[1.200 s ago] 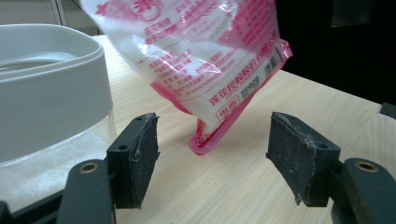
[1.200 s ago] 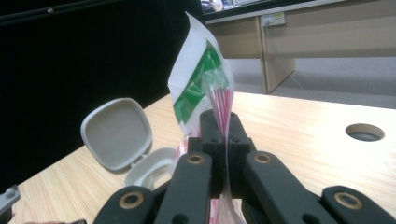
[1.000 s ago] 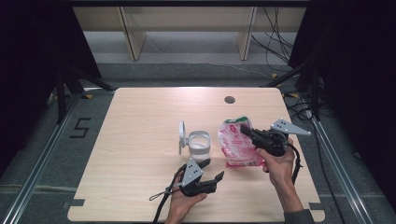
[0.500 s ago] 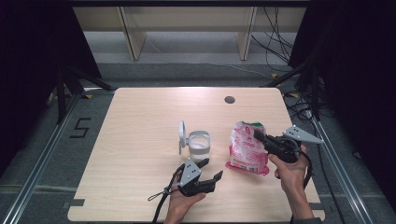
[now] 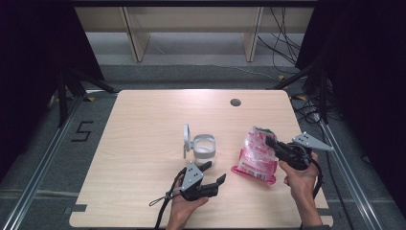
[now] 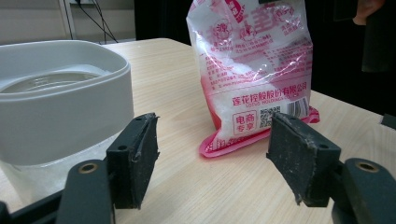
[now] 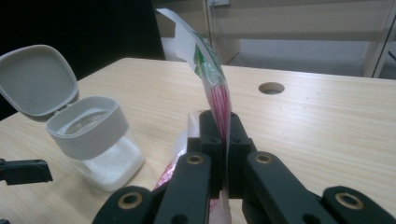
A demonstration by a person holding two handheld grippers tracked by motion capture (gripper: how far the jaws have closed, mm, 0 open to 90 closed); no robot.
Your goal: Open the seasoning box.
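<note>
Pinched the pink bag (image 5: pixel 256 155) tight with the right gripper (image 5: pixel 273 143); kept the left gripper (image 5: pixel 213 173) open by the jar (image 5: pixel 204 148).

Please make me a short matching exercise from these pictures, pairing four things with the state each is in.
Things:
1. left gripper
2. right gripper
3. container lid
4. pink bag

States:
A. flipped open, standing up
B. pinched near its top, bottom on the table
C. jaws open, nothing between them
D. jaws shut on the bag's edge

Pairs: 1-C, 2-D, 3-A, 4-B
</note>
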